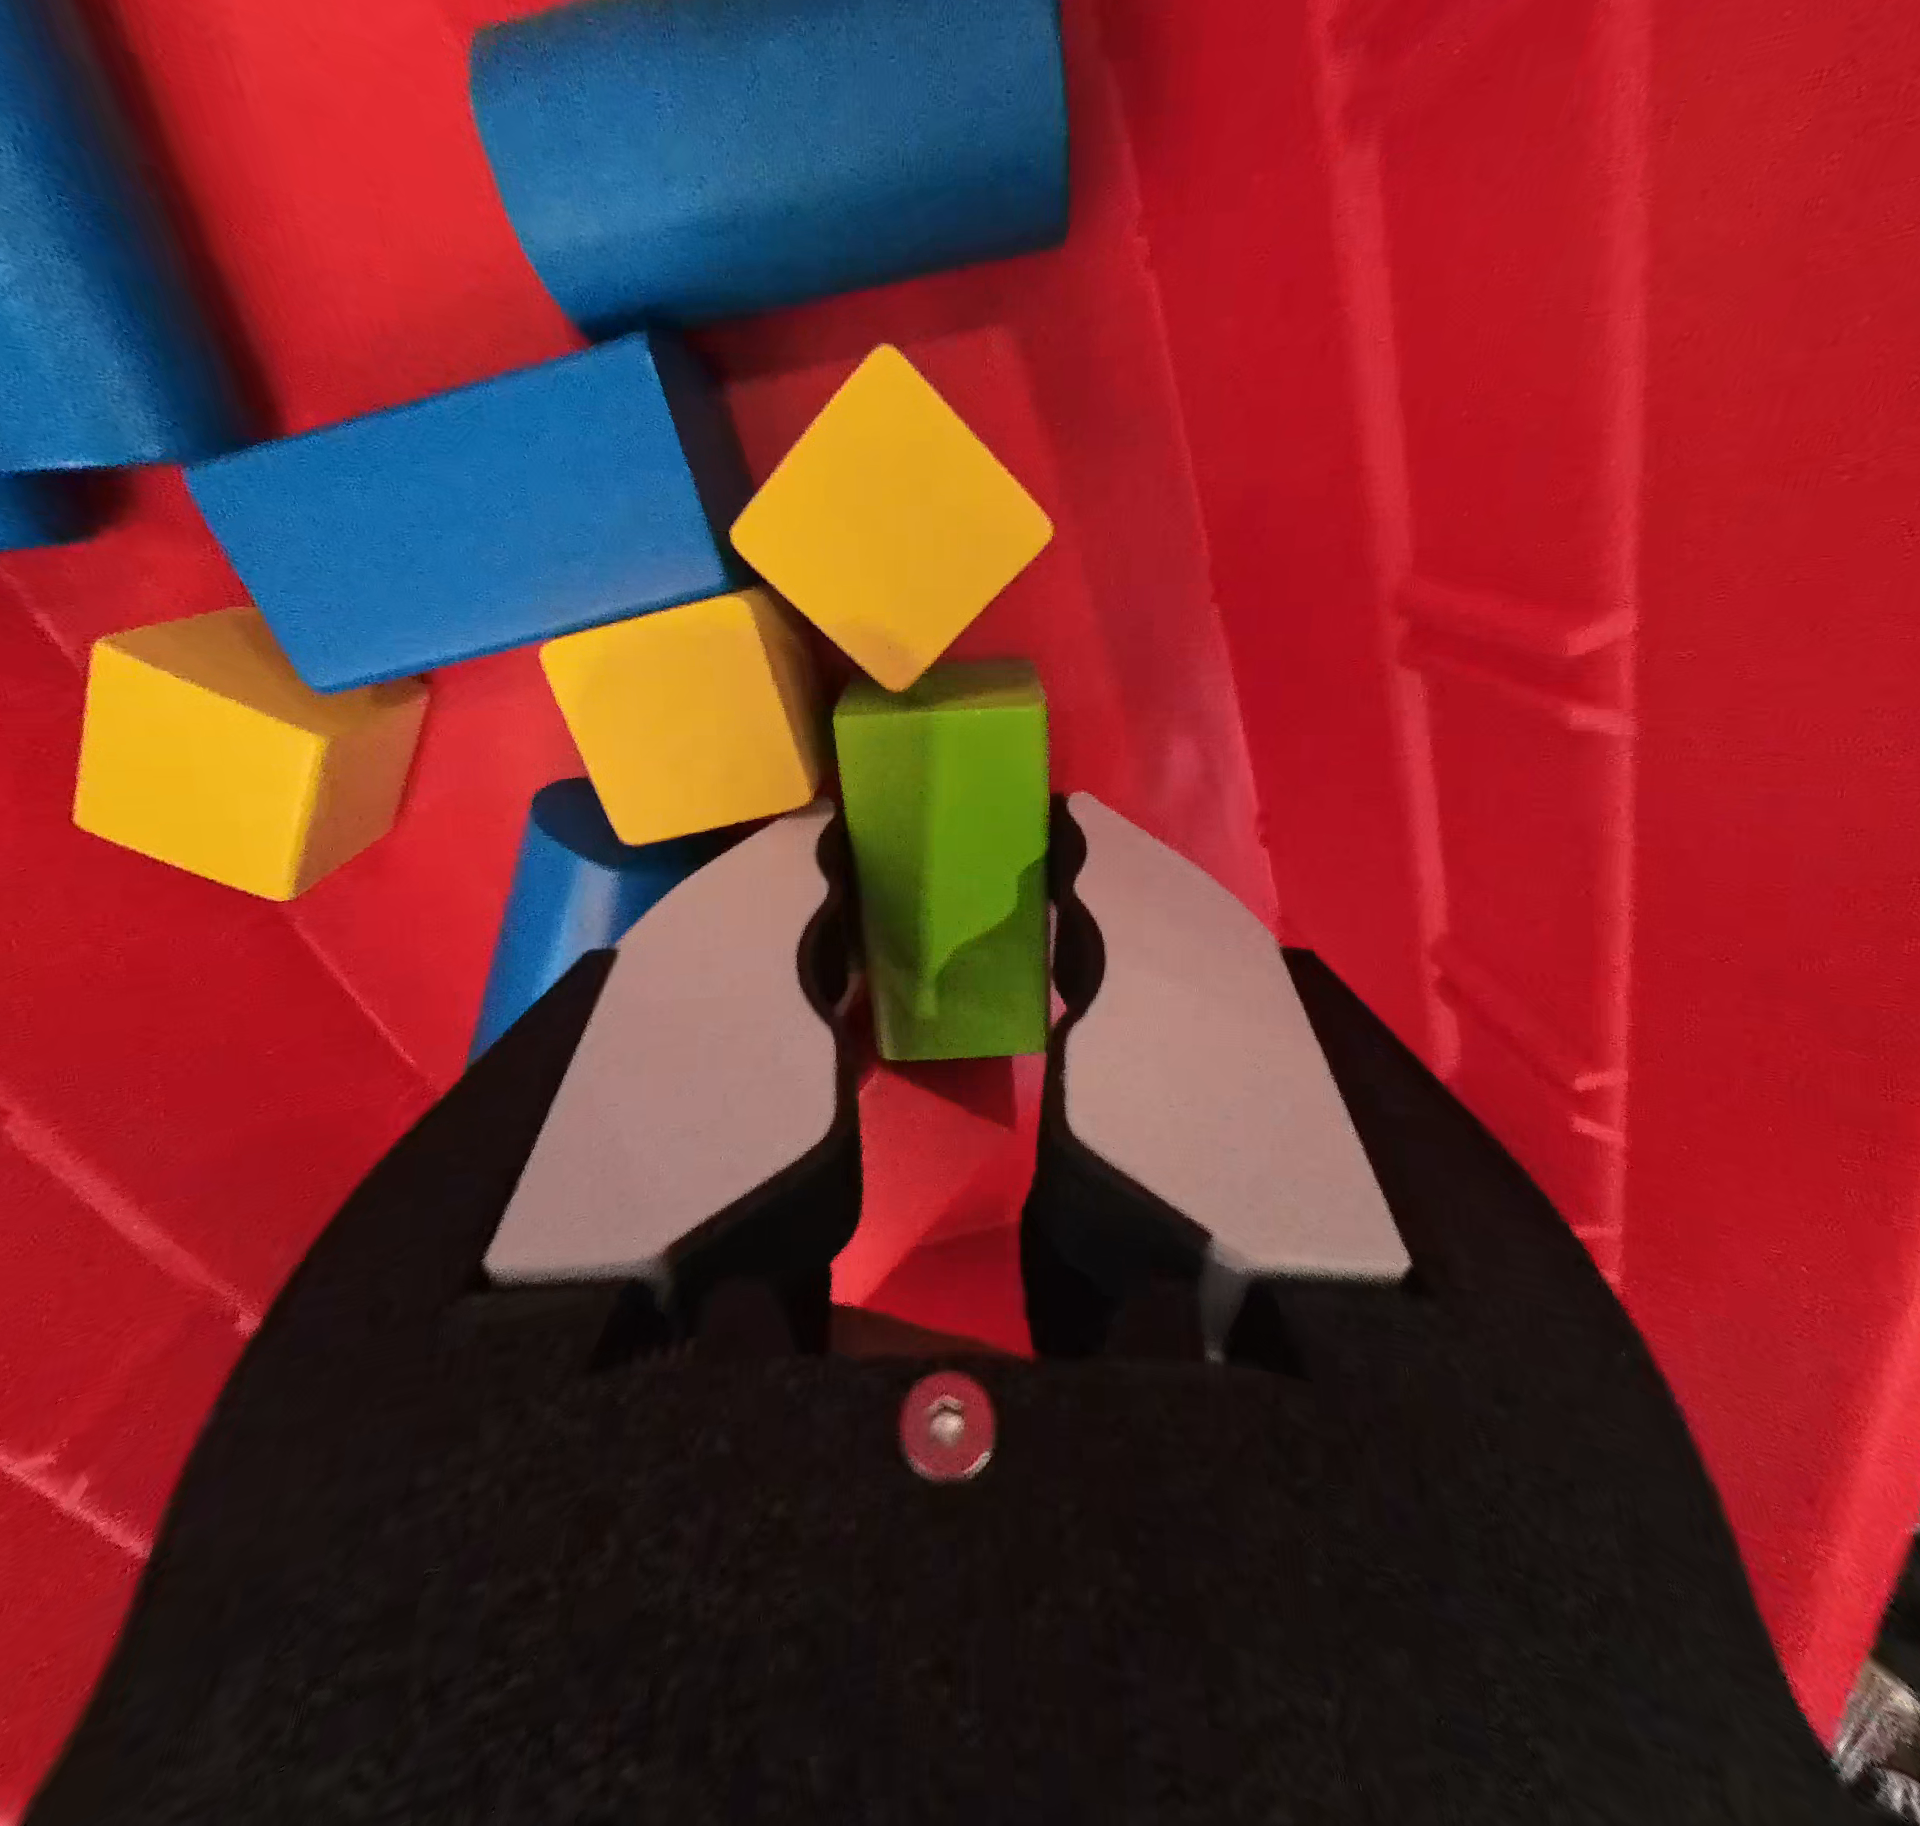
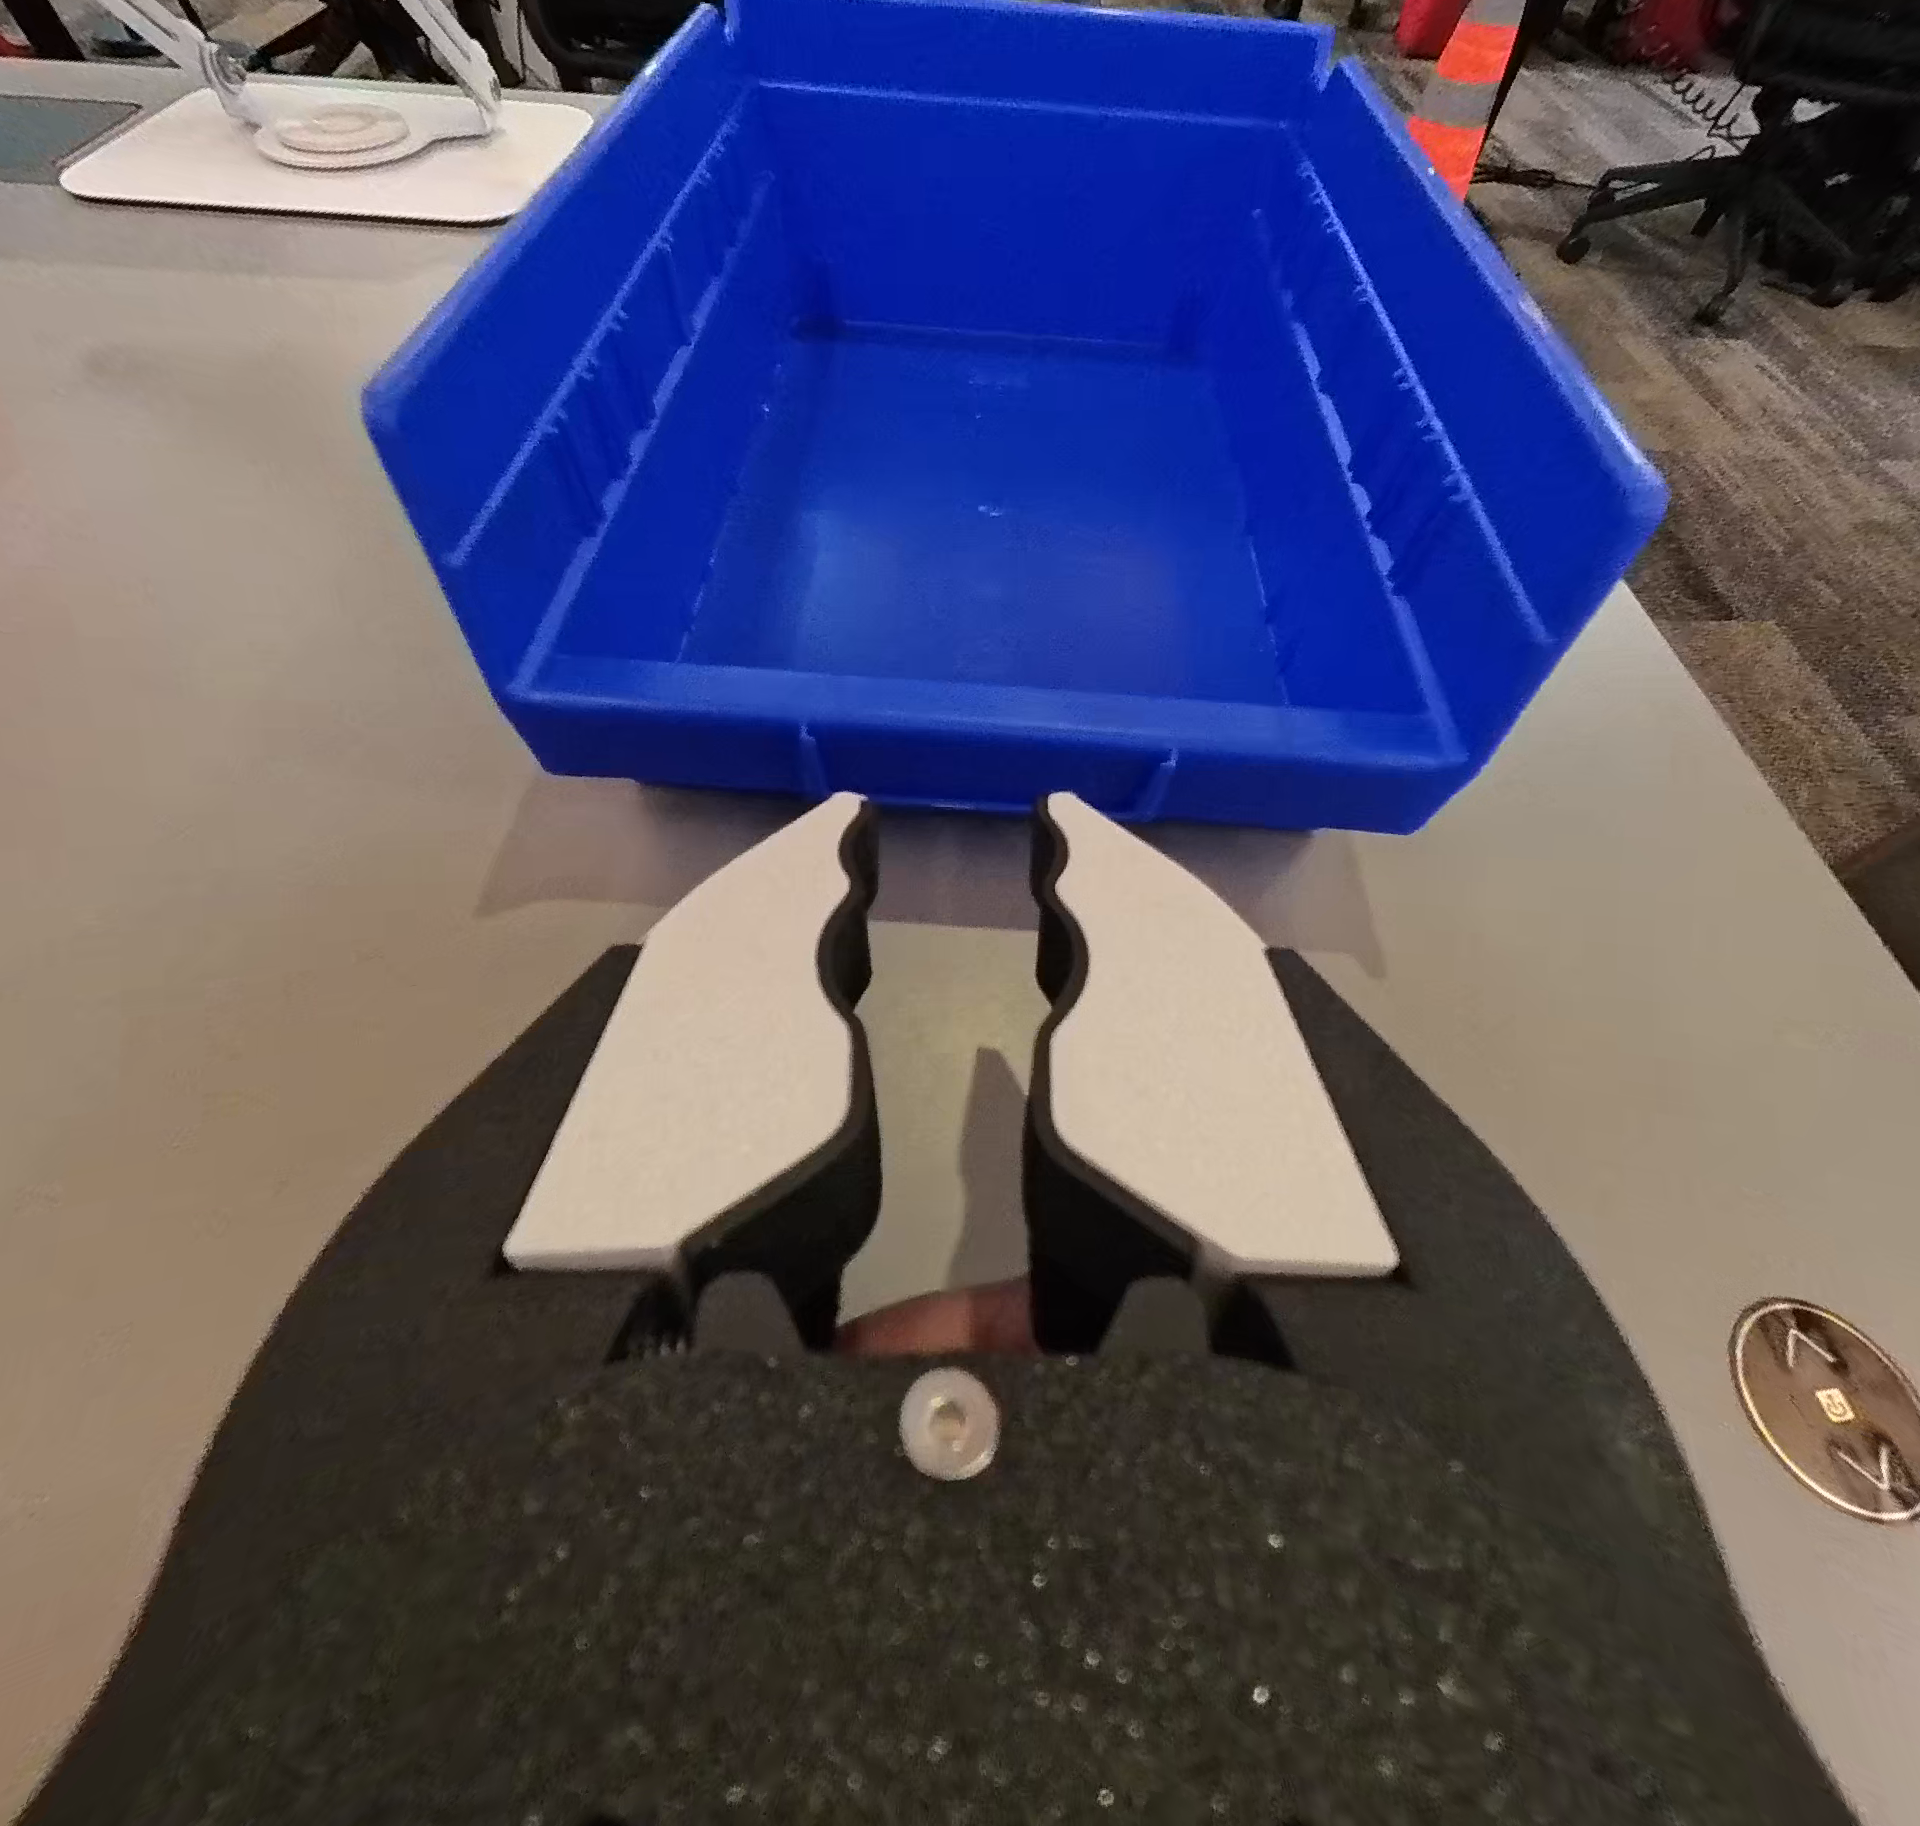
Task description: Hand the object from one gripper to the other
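1. The green rectangular wooden block sits between the jaws of the left hand-held gripper, which is clenched on it over the red cloth; lifting and the handover both remain.
2. The right hand-held gripper is parted and carries nothing.
3. Only the left wrist view shows the yellow wooden cubes; only the right wrist view shows the blue plastic bin on the grey bench.

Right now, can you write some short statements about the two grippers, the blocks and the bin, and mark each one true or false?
1. The left gripper has its fingers around the green block. True.
2. The right gripper holds a yellow block. False: it is empty, jaws apart.
3. The blue bin contains blocks. False: nothing is inside.
4. The blocks lie on red cloth. True.
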Tool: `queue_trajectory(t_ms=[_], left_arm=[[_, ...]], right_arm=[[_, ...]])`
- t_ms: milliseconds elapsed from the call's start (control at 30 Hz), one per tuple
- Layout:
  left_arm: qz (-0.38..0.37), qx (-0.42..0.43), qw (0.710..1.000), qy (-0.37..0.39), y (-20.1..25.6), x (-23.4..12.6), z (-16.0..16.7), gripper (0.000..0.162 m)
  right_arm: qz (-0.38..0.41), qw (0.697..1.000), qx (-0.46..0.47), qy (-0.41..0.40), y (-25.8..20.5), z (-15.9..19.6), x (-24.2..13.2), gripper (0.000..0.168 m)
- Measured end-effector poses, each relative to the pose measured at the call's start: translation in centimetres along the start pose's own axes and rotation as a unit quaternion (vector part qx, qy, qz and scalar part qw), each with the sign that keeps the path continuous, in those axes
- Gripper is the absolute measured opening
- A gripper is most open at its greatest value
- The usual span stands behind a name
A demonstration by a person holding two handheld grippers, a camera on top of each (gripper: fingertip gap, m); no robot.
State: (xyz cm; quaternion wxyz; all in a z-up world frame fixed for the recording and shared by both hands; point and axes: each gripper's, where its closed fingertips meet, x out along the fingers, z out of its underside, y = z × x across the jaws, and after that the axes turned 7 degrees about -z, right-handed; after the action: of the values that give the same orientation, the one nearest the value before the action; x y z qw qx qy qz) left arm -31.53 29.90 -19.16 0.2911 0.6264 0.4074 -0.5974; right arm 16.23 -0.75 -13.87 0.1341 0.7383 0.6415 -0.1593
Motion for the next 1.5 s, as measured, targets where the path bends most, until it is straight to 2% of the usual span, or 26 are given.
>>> queue_trajectory(t_ms=[133, 267, 333, 433, 533, 600, 733, 833, 900, 1033, 1133, 1300, 1400, 1500], left_arm=[[0.033, -0.011, 0.999, 0.032, 0.0, -1.2, -0.3, 0.035], [0.110, -0.032, 0.986, 0.119, 0.1, -5.0, -0.6, 0.035], [0.153, -0.047, 0.971, 0.178, 0.0, -7.5, -0.8, 0.035], [0.243, -0.059, 0.924, 0.289, 0.5, -12.0, -1.0, 0.034], [0.360, -0.051, 0.849, 0.384, 2.3, -17.0, -0.4, 0.035], [0.430, -0.044, 0.804, 0.408, 3.9, -19.2, 0.4, 0.034], [0.517, -0.035, 0.767, 0.378, 7.5, -20.9, 1.6, 0.035], [0.590, -0.032, 0.736, 0.329, 11.2, -21.8, 2.4, 0.034], [0.627, -0.024, 0.723, 0.289, 14.0, -22.0, 3.2, 0.034], [0.691, -0.015, 0.689, 0.216, 18.6, -22.7, 4.5, 0.034], [0.707, -0.010, 0.684, 0.182, 20.7, -22.5, 5.1, 0.035], [0.732, -0.021, 0.666, 0.140, 22.7, -21.5, 5.3, 0.035], [0.740, -0.024, 0.662, 0.120, 23.7, -21.0, 5.4, 0.034], [0.746, -0.020, 0.657, 0.106, 24.6, -20.8, 5.7, 0.034]], right_arm=[[-0.004, 1.000, -0.005, 0.003, -0.5, -0.3, 0.0, 0.028], [-0.015, 1.000, -0.016, 0.019, -1.7, -1.0, -0.1, 0.028], [-0.030, 0.999, -0.014, 0.025, -2.7, -1.3, -0.1, 0.028], [-0.073, 0.997, 0.007, 0.032, -4.8, -1.8, -0.1, 0.028], [-0.132, 0.991, 0.014, 0.024, -7.7, -2.6, -0.2, 0.028], [-0.194, 0.981, 0.015, 0.021, -10.6, -3.6, -0.2, 0.030], [-0.339, 0.938, -0.045, 0.061, -17.7, -7.5, -0.6, 0.036], [-0.447, 0.880, -0.140, 0.072, -23.4, -9.5, -0.8, 0.042], [-0.485, 0.851, -0.180, 0.090, -26.4, -11.2, -0.4, 0.050], [-0.521, 0.819, -0.209, 0.116, -30.4, -13.5, 1.6, 0.061], [-0.536, 0.803, -0.235, 0.114, -32.0, -13.2, 2.4, 0.073], [-0.542, 0.785, -0.255, 0.156, -32.8, -13.2, 1.5, 0.073], [-0.534, 0.787, -0.270, 0.150, -32.9, -12.7, 1.9, 0.076], [-0.530, 0.787, -0.276, 0.156, -32.6, -12.6, 2.0, 0.071]])
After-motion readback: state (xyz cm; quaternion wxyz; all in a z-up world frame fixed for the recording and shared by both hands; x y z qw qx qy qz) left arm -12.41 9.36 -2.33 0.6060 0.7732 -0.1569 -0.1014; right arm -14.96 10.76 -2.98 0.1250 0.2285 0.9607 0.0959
